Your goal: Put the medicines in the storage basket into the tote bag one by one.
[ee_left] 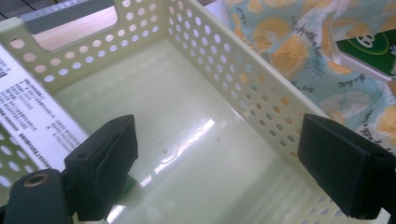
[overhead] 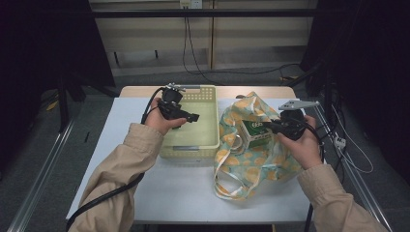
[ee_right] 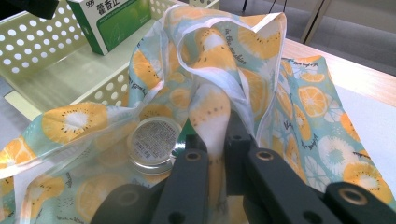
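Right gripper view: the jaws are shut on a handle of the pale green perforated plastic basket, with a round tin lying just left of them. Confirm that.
Not quite. The right gripper is shut on a fold of the orange-slice-print fabric bag, not the basket. The round tin does lie just left, as the right gripper view shows.

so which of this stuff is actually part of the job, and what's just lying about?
In the job:
- fruit-print bag, pinched by the right hand-held gripper
- green box in the bag
- round tin in the bag
- perforated basket, with a second green box
- left hand-held gripper, open over the basket

Lying about:
- floor cables
- plug strip
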A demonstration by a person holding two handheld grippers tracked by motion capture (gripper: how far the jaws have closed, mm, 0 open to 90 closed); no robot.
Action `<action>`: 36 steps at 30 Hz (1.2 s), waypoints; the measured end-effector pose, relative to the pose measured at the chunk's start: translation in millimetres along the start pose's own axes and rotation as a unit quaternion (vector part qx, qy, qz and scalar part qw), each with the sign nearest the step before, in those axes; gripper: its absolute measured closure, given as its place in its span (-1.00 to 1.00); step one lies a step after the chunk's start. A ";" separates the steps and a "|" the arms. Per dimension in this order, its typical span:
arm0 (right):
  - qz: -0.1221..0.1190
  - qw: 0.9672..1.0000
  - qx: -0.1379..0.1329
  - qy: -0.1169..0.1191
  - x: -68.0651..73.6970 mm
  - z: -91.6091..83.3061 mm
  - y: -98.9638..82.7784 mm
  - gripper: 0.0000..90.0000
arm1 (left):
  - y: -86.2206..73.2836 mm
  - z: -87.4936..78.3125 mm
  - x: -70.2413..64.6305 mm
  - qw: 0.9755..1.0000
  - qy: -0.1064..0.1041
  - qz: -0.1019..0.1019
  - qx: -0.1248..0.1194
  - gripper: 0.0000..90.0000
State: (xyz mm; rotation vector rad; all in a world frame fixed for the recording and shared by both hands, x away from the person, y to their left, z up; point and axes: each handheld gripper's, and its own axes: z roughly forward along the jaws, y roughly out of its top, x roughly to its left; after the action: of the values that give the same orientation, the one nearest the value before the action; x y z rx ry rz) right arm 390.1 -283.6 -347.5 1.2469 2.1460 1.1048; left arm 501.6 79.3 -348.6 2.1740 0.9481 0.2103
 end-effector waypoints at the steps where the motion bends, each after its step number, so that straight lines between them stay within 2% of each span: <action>1: 0.000 1.000 0.000 0.000 0.2 0.0 0.1 0.97 | -0.5 0.1 0.8 1.000 0.002 0.001 0.001 -0.73; 8: 0.001 1.000 0.000 0.000 -0.3 -0.4 -1.0 0.97 | -3.4 -3.7 9.4 1.000 0.014 0.005 0.006 -0.73; 16: 0.004 1.000 0.000 -0.004 -3.5 -2.3 -2.7 0.97 | -2.3 -8.4 25.3 0.999 0.043 -0.008 -0.003 -0.71; 22: 0.001 1.000 0.000 0.000 -2.3 -1.5 -1.9 0.97 | -4.6 -2.7 38.1 0.998 0.062 -0.025 0.002 -0.72; 25: 0.001 1.000 -0.001 0.001 -2.4 -1.1 -1.6 0.97 | -6.5 5.5 42.7 0.996 0.074 -0.042 0.001 -0.72; 26: 0.001 1.000 -0.001 0.002 -2.7 -0.9 -1.4 0.97 | -6.9 7.5 44.6 0.996 0.081 -0.045 0.007 -0.71; 28: 0.001 1.000 0.000 0.002 -3.0 -0.9 -1.1 0.97 | -7.7 13.0 46.8 0.994 0.096 -0.059 0.011 -0.70; 30: 0.001 1.000 -0.002 0.003 -3.3 -1.3 -0.6 0.97 | -8.8 17.4 50.1 0.991 0.111 -0.073 0.016 -0.64; 32: 0.000 1.000 -0.001 0.004 -3.4 -1.6 -0.4 0.97 | -10.3 21.7 53.1 0.991 0.101 -0.092 0.015 -0.60; 36: -0.001 1.000 0.000 0.004 -5.3 -2.0 -1.0 0.97 | -12.7 27.2 53.3 0.989 0.116 -0.092 0.015 -0.18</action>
State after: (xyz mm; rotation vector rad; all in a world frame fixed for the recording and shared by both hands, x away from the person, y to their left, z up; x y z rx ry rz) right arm 390.9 -289.3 -347.3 1.2420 2.1531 1.1107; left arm 543.6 106.3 -383.9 2.1054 1.2837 0.3684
